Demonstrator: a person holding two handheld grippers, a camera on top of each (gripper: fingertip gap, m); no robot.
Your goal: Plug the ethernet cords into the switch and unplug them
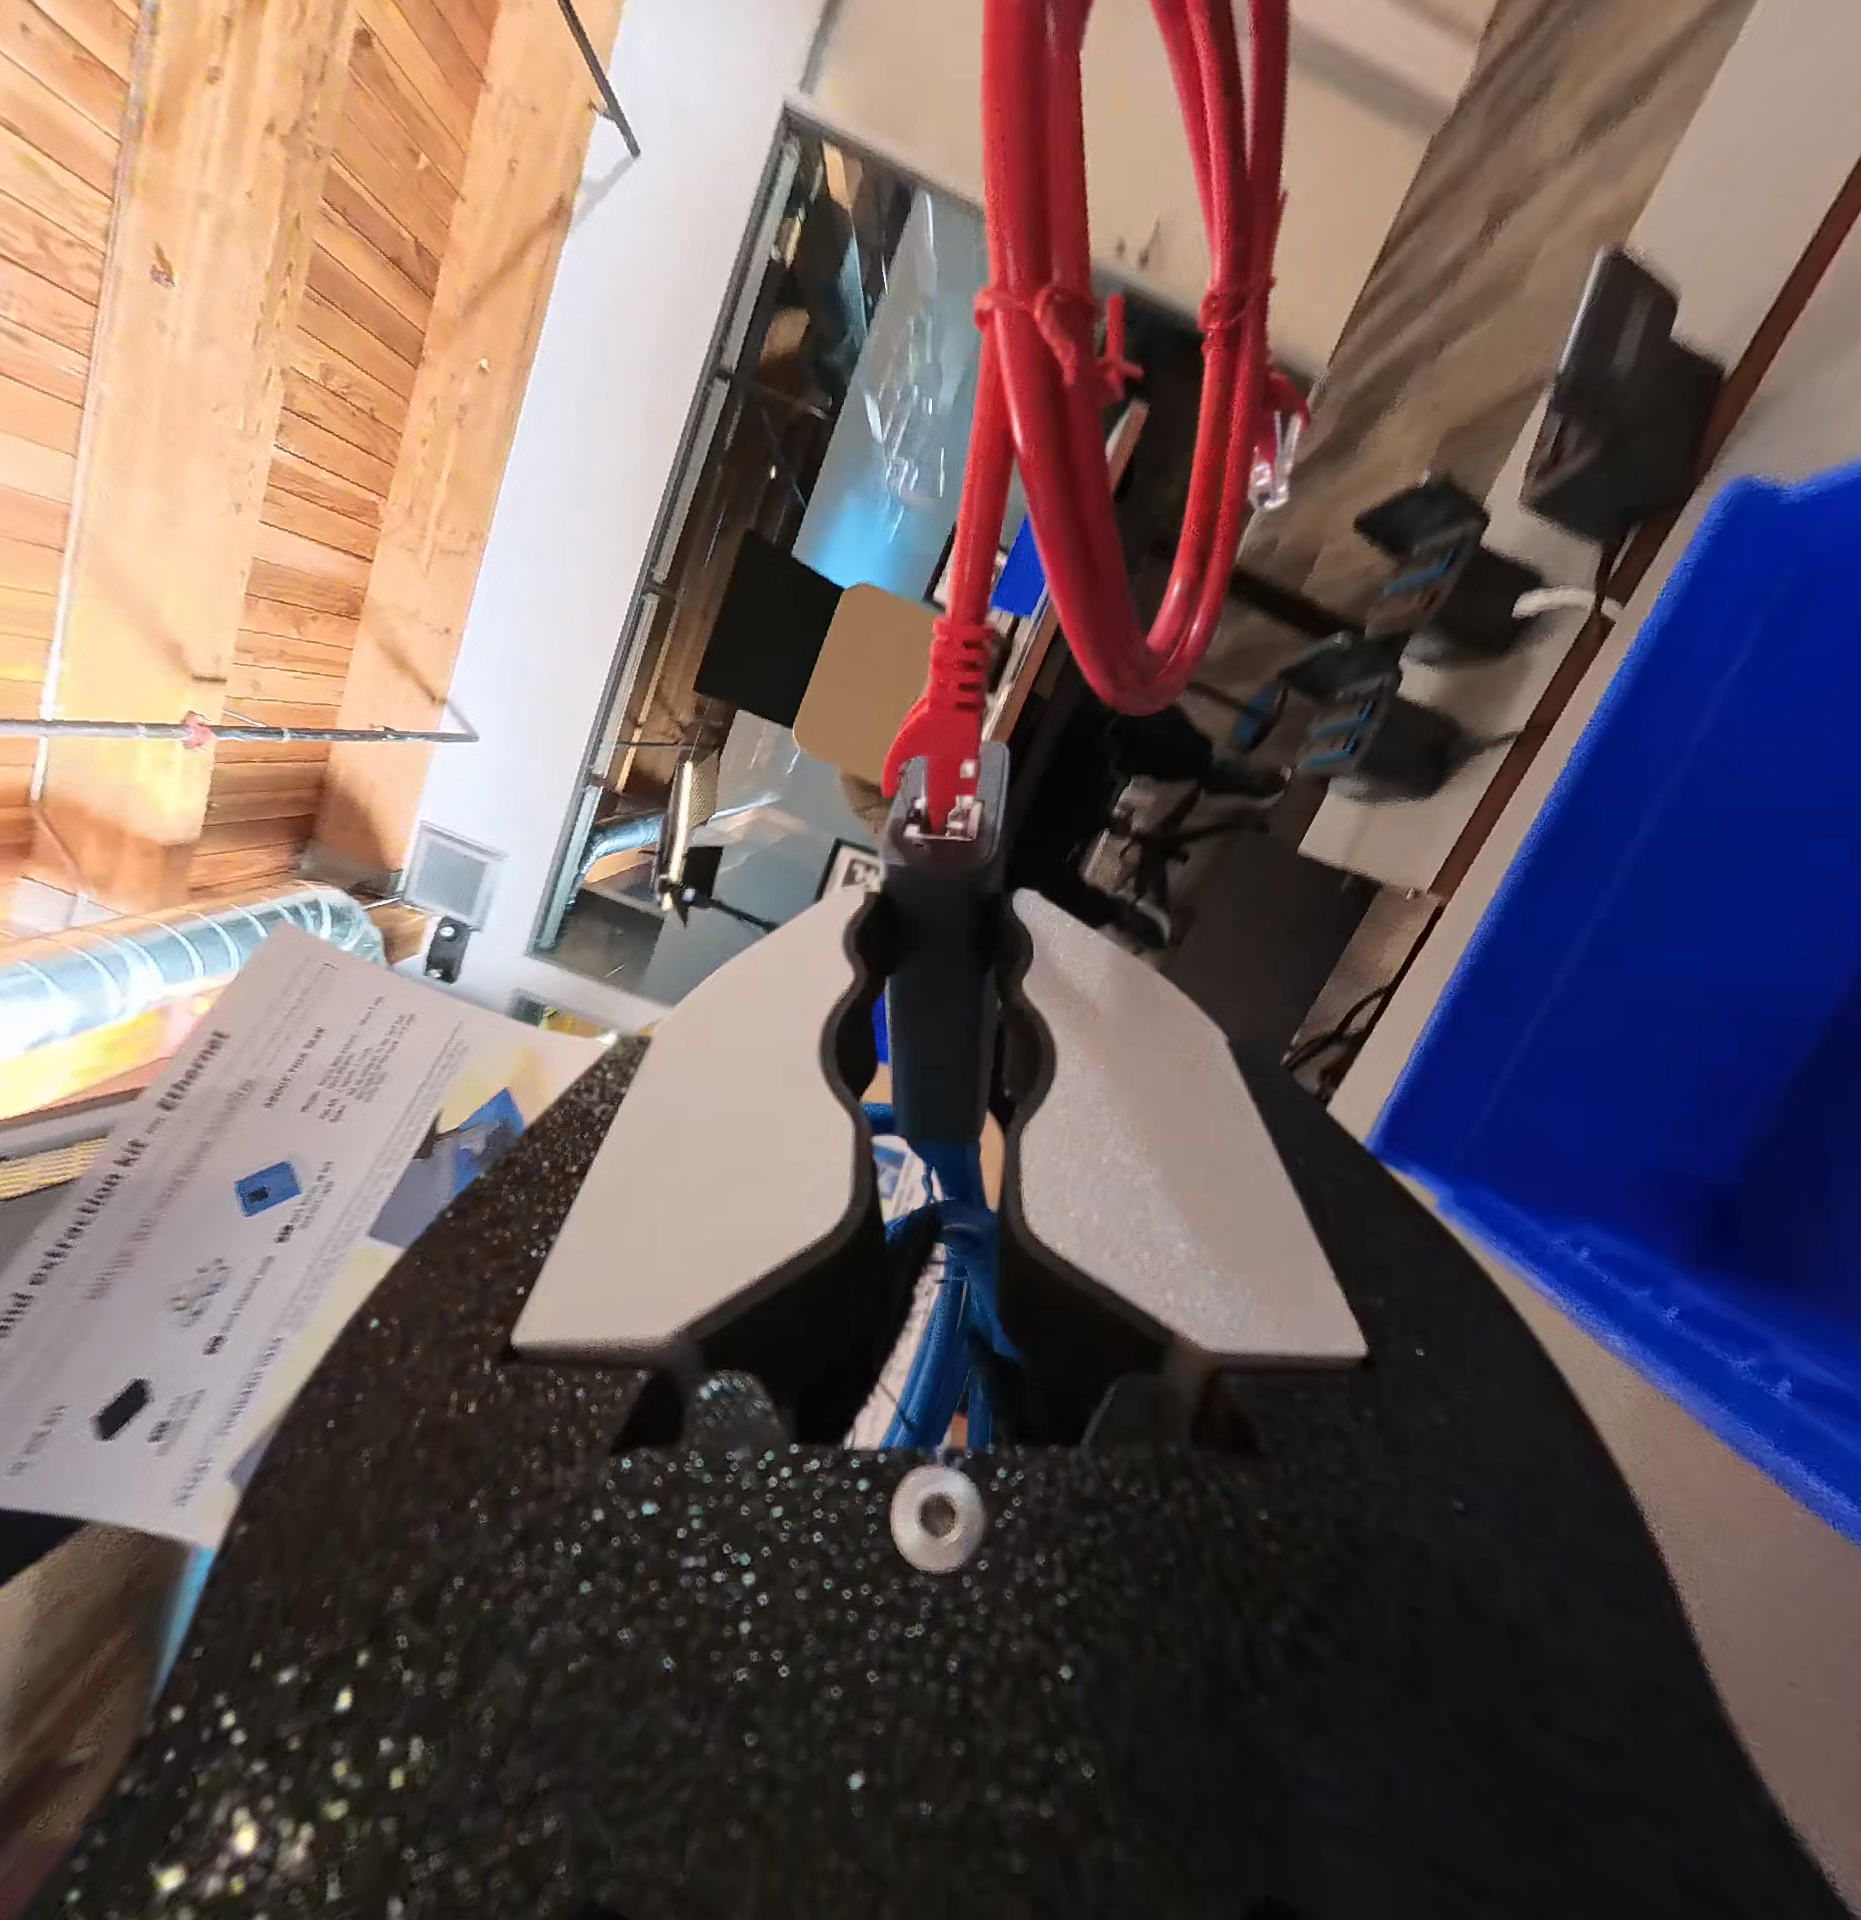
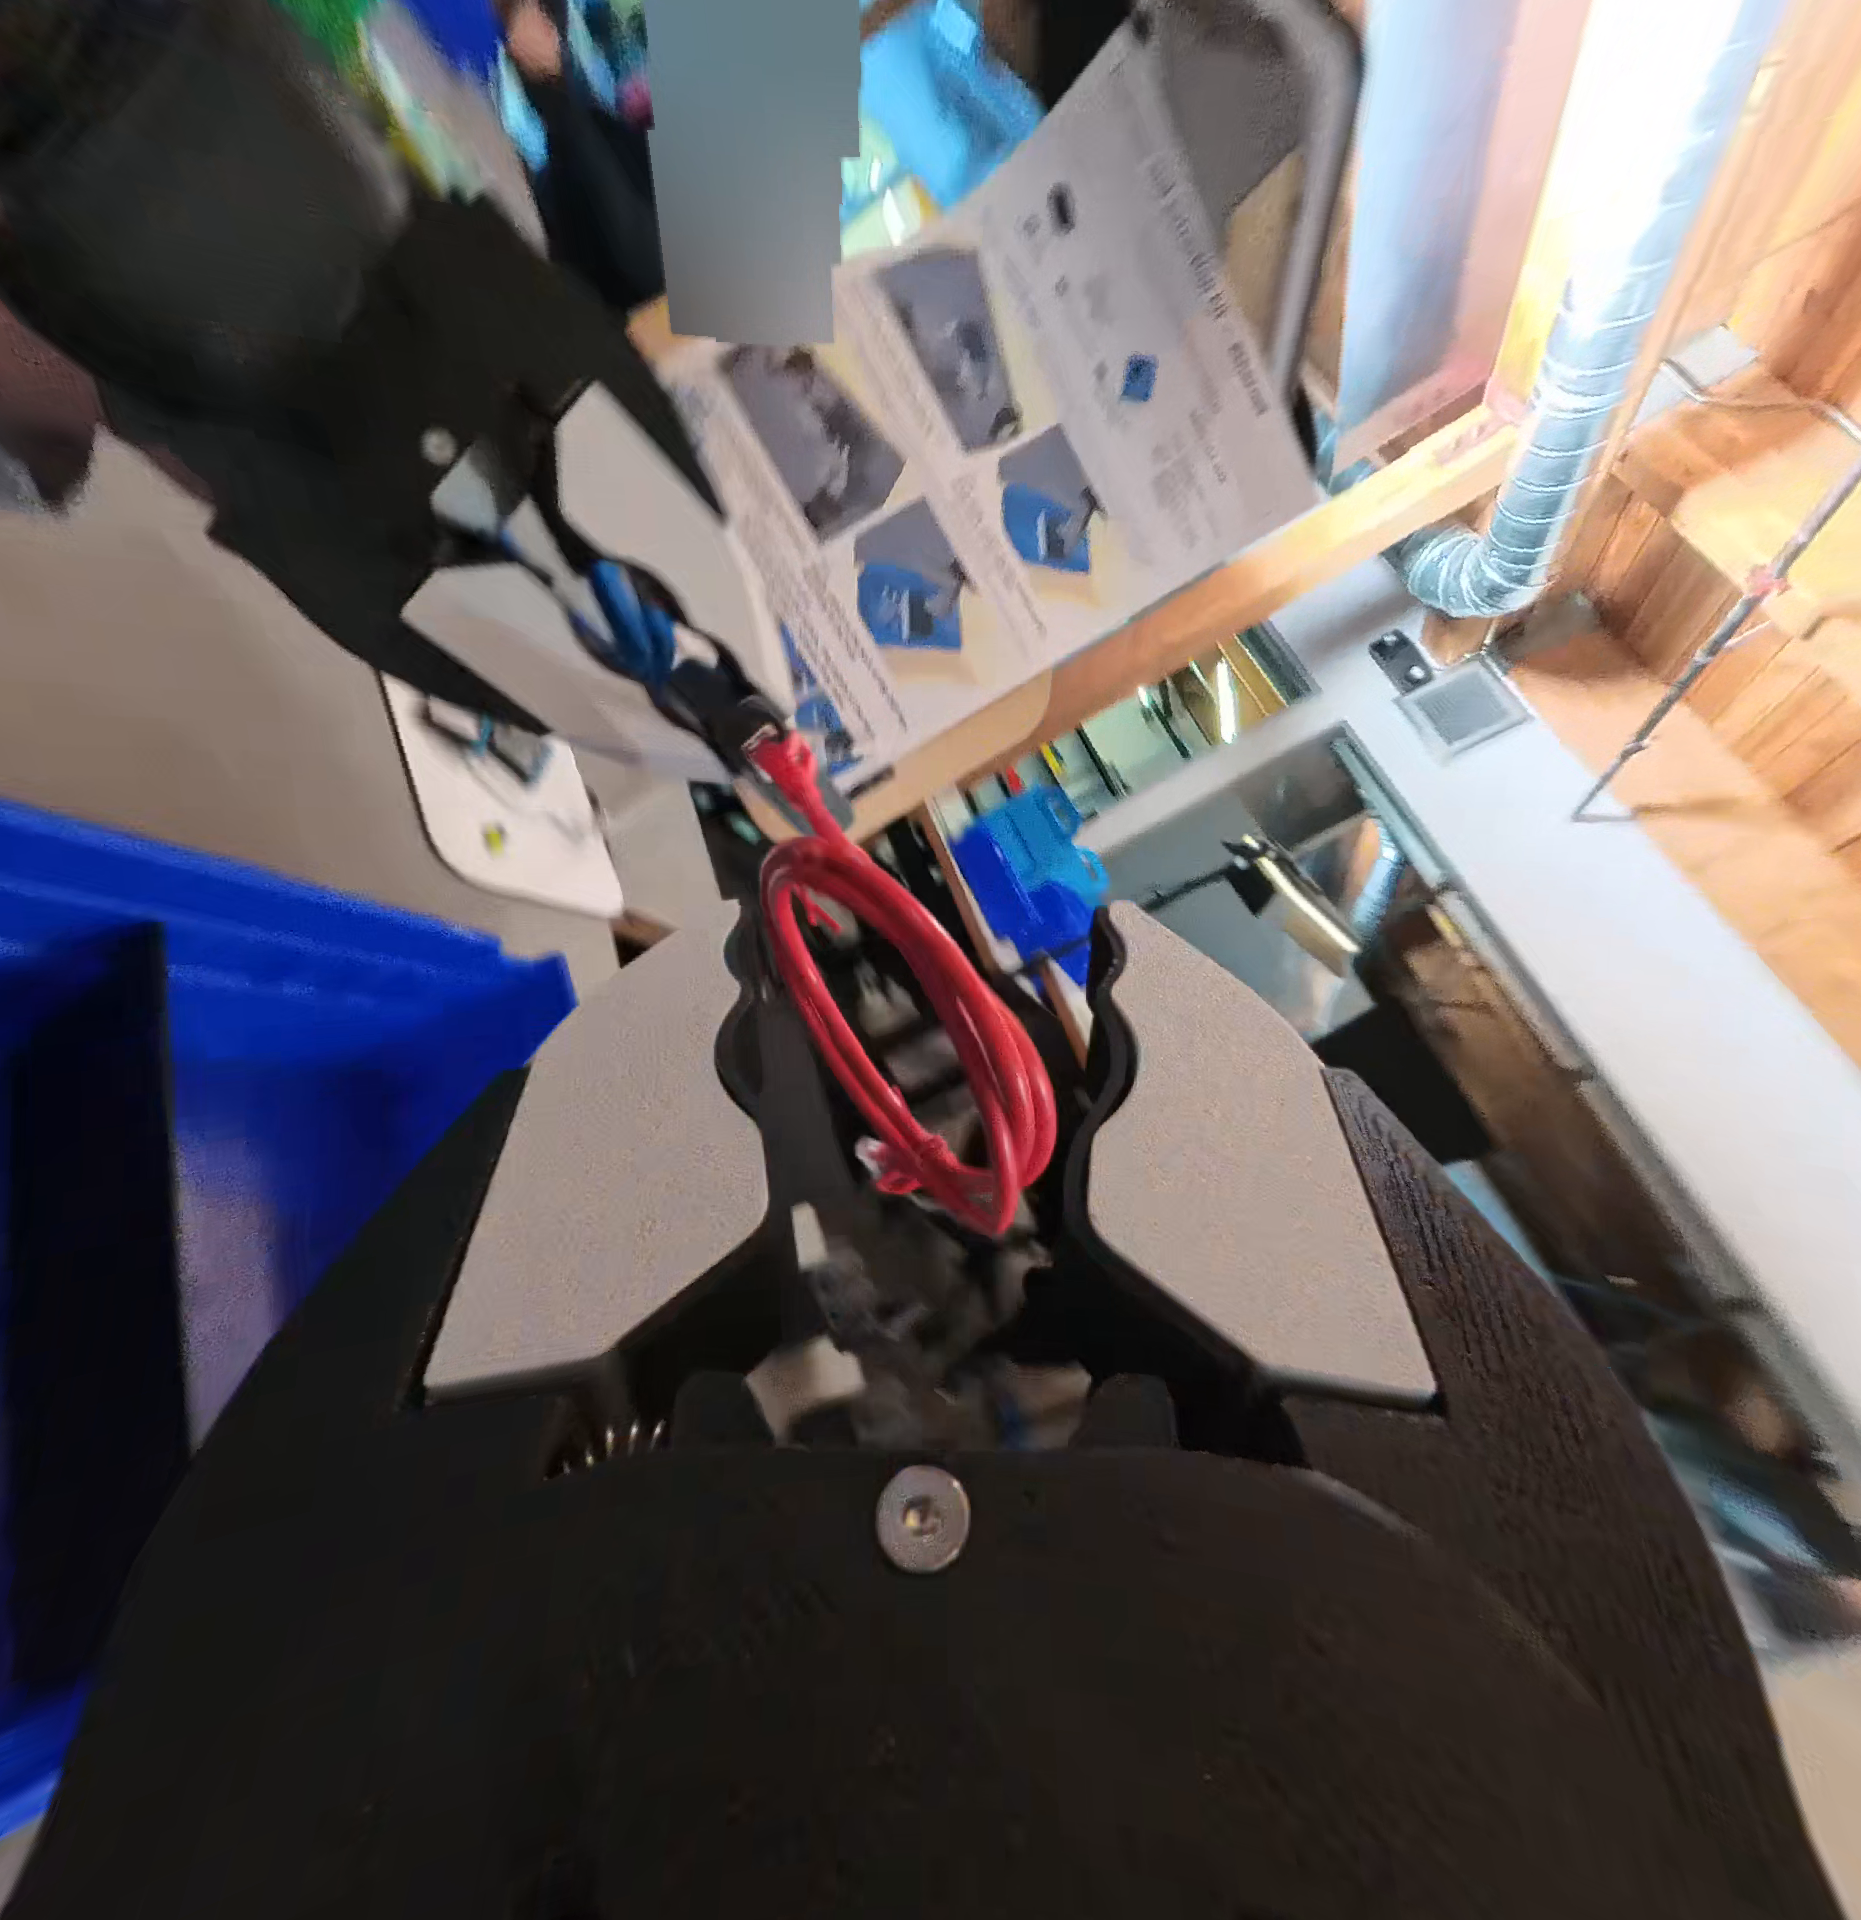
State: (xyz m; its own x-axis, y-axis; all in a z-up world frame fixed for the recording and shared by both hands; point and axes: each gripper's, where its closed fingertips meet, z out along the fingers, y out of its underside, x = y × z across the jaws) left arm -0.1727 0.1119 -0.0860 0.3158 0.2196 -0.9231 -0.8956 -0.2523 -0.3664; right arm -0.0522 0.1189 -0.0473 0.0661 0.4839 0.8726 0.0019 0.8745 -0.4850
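Observation:
In the left wrist view my left gripper is shut on a dark grey switch that points away from me. A red ethernet plug sits in its end port. The tied red cord coil hangs from above, with its clear second plug loose. A blue cable runs behind the fingers. In the right wrist view my right gripper is open. The red coil lies between its spread pads, which do not pinch it. The left gripper shows at upper left with the red plug in the switch.
A blue plastic bin stands close on the right of the left wrist view and on the left of the right wrist view. A printed instruction sheet leans nearby. A small blue part lies beyond the right fingers. There is about 12 centimetres between the tips of the two grippers.

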